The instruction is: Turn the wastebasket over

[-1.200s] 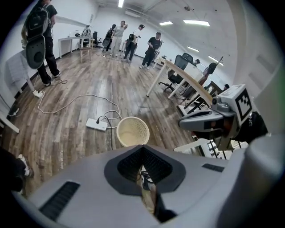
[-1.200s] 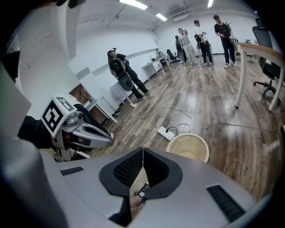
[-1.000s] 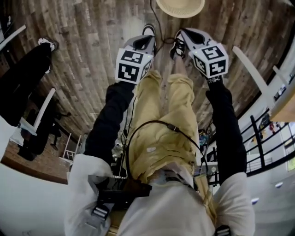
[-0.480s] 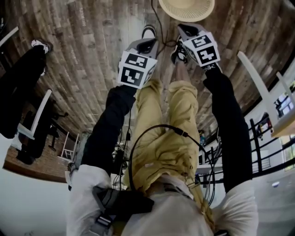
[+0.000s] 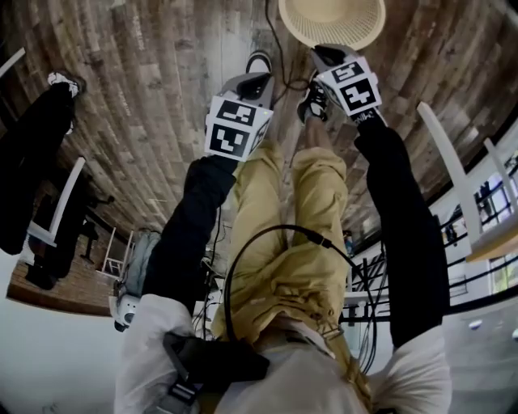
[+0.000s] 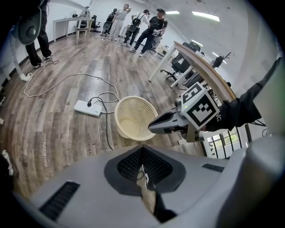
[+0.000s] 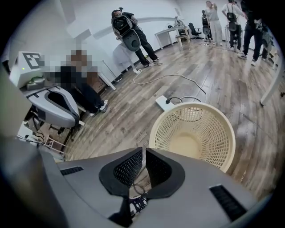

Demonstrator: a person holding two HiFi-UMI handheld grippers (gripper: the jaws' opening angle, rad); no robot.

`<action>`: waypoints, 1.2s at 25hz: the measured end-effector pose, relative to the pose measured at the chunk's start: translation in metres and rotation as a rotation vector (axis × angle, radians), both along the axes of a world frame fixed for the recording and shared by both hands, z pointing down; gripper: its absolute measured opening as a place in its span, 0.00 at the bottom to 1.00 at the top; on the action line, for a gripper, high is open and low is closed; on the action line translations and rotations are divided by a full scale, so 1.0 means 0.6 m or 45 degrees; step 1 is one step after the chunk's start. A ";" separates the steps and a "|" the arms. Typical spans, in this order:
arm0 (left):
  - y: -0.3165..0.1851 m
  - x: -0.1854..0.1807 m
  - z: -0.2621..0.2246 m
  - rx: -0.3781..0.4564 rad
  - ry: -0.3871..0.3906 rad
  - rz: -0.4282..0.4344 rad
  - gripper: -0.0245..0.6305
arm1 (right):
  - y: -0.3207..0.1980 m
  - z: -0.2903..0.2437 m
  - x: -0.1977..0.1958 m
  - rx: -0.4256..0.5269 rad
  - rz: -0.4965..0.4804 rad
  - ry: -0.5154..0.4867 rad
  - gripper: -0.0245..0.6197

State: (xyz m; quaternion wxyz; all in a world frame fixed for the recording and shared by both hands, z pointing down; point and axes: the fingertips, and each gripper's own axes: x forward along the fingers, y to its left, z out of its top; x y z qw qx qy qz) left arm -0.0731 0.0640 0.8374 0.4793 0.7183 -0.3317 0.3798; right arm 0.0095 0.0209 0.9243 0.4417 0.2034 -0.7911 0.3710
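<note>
The cream lattice wastebasket (image 5: 332, 20) stands upright on the wooden floor, mouth up and empty (image 7: 193, 133). My right gripper (image 5: 330, 55) hangs just in front of its near rim, jaws shut with nothing between them (image 7: 143, 167). My left gripper (image 5: 257, 79) is lower left of the basket, beside the right one and a little farther back. Its jaws (image 6: 143, 167) are pressed together and hold nothing. From the left gripper view the basket (image 6: 133, 118) lies ahead, with the right gripper (image 6: 162, 124) at its right rim.
A white power strip (image 6: 88, 107) with cables lies on the floor just beyond the basket. The person's tan trousers and shoes (image 5: 312, 97) are below the grippers. Another person in dark clothes (image 5: 40, 162) stands at left. Desks (image 6: 196, 62) and several people fill the far room.
Both grippers have sunk toward the floor and closer to the basket, the right one more. More of the basket shows at the head view's top. Both stay shut.
</note>
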 end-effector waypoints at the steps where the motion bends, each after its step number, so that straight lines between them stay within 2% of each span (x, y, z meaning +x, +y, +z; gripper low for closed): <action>1: -0.007 0.002 0.007 0.002 0.000 -0.002 0.04 | 0.000 0.011 0.003 -0.012 -0.002 0.010 0.07; 6: -0.032 0.011 0.033 -0.025 0.012 -0.037 0.04 | 0.015 0.057 0.009 -0.052 -0.055 0.046 0.07; 12: -0.059 0.000 0.066 -0.105 0.001 -0.161 0.04 | 0.022 0.096 0.003 -0.023 -0.162 0.068 0.09; 13: -0.064 -0.004 0.068 -0.103 -0.007 -0.160 0.04 | 0.023 0.102 0.000 -0.020 -0.176 0.067 0.10; 16: -0.070 -0.007 0.069 -0.092 -0.016 -0.140 0.04 | 0.028 0.120 -0.002 -0.022 -0.228 0.074 0.24; 18: -0.068 -0.008 0.072 -0.095 -0.013 -0.128 0.04 | 0.034 0.136 -0.001 -0.031 -0.263 0.087 0.27; 26: -0.051 -0.027 0.100 -0.108 -0.040 -0.105 0.04 | 0.057 0.210 0.007 -0.061 -0.373 0.194 0.27; 30: -0.039 -0.026 0.100 -0.123 -0.032 -0.106 0.04 | 0.051 0.211 0.010 -0.033 -0.389 0.224 0.22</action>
